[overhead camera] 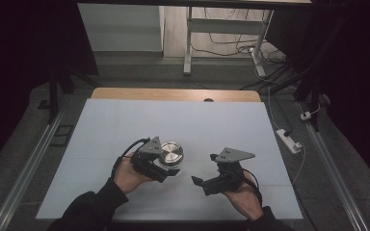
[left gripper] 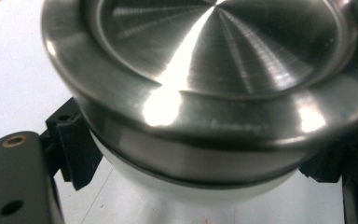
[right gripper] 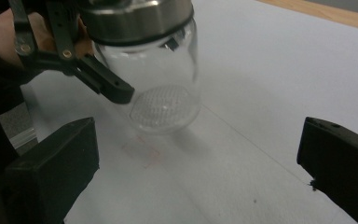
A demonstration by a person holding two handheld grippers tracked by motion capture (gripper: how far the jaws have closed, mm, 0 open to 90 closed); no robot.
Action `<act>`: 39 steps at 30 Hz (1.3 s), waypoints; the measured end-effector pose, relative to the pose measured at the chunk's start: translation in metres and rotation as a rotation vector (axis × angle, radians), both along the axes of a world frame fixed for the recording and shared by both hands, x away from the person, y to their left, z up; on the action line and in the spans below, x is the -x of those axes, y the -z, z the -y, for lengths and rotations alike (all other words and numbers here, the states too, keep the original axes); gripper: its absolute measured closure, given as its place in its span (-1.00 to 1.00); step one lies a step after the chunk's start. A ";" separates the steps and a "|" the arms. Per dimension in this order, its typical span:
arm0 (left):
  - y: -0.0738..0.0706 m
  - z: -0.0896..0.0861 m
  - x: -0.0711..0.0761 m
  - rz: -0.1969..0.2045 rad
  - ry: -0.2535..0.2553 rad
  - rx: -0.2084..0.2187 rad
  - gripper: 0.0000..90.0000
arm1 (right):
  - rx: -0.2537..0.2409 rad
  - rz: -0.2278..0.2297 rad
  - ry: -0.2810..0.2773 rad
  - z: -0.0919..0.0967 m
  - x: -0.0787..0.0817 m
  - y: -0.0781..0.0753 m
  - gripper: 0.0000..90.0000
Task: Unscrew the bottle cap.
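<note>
A clear glass jar with a brushed steel lid stands near the middle of the white sheet. My left gripper is shut on the jar just under the lid. Its black pads press the glass on both sides, and the lid looms close in the left gripper view. One of its fingers crosses the front of the jar. My right gripper is open, a short way right of the jar and pointing toward it. Nothing lies between its jaws. I cannot tell whether the jar's base touches the sheet.
The white sheet covers most of the wooden table, whose bare edge shows at the far side. Faint red marks lie on the sheet near the jar. A power strip and cables lie on the floor at the right.
</note>
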State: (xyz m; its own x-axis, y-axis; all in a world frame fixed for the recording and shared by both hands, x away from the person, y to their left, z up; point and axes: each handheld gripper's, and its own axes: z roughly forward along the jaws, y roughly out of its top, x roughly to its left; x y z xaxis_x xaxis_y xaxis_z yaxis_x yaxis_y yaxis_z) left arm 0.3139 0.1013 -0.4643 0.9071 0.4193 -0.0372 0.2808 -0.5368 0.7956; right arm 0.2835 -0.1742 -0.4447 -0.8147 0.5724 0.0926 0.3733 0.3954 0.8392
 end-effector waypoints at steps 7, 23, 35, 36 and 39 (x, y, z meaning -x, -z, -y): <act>0.002 0.001 -0.001 -0.011 -0.011 -0.005 -0.65 | 0.006 0.000 -0.009 -0.014 -0.006 -0.007 -1.00; 0.004 0.003 -0.003 -0.026 -0.044 -0.022 -0.65 | 0.019 0.031 -0.027 -0.056 -0.021 -0.023 -1.00; 0.006 0.007 -0.002 -0.022 -0.051 -0.034 -0.65 | 0.011 0.042 -0.047 -0.083 -0.030 -0.021 -0.84; 0.006 0.007 -0.002 -0.023 -0.051 -0.032 -0.65 | 0.011 0.045 -0.047 -0.084 -0.031 -0.020 -0.80; 0.005 0.006 -0.002 -0.020 -0.042 -0.038 -0.65 | 0.020 0.059 -0.062 -0.088 -0.032 -0.019 -0.67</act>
